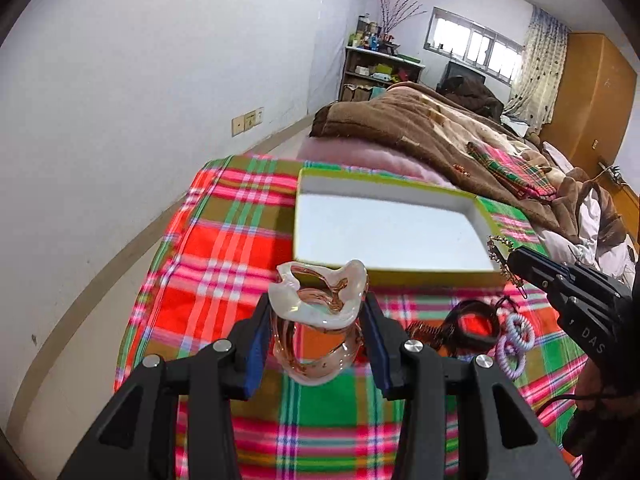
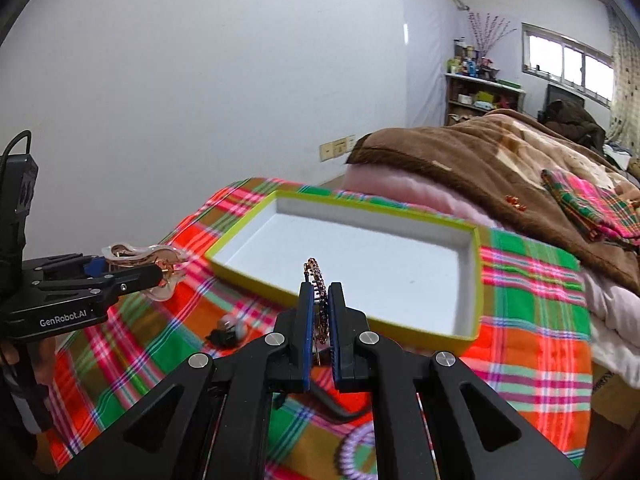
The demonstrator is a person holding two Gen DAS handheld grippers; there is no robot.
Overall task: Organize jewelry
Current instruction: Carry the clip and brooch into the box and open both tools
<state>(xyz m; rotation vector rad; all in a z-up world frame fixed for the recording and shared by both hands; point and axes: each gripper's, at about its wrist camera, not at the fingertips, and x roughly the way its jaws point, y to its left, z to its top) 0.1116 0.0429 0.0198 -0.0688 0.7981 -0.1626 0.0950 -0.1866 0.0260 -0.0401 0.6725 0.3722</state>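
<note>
My left gripper (image 1: pixel 318 308) is shut on a clear pink claw hair clip (image 1: pixel 318 312), held above the plaid cloth just in front of the white tray with a yellow-green rim (image 1: pixel 400 274). It also shows in the right wrist view (image 2: pixel 160 274), left of the tray (image 2: pixel 240 276). My right gripper (image 2: pixel 320 292) is shut on a thin beaded gold hairpin (image 2: pixel 316 274), held over the tray's near edge. In the left wrist view the right gripper (image 1: pixel 516 262) holds the hairpin (image 1: pixel 500 254) at the tray's near right corner. The tray looks empty.
A plaid cloth (image 1: pixel 224 248) covers the surface. On it lie purple coil hair ties (image 1: pixel 514 342), a dark hair band (image 1: pixel 476 324) and a brown comb clip (image 1: pixel 422 330). A small black-and-white item (image 2: pixel 228 330) lies near the tray. A bed with a brown blanket (image 1: pixel 420 128) is behind.
</note>
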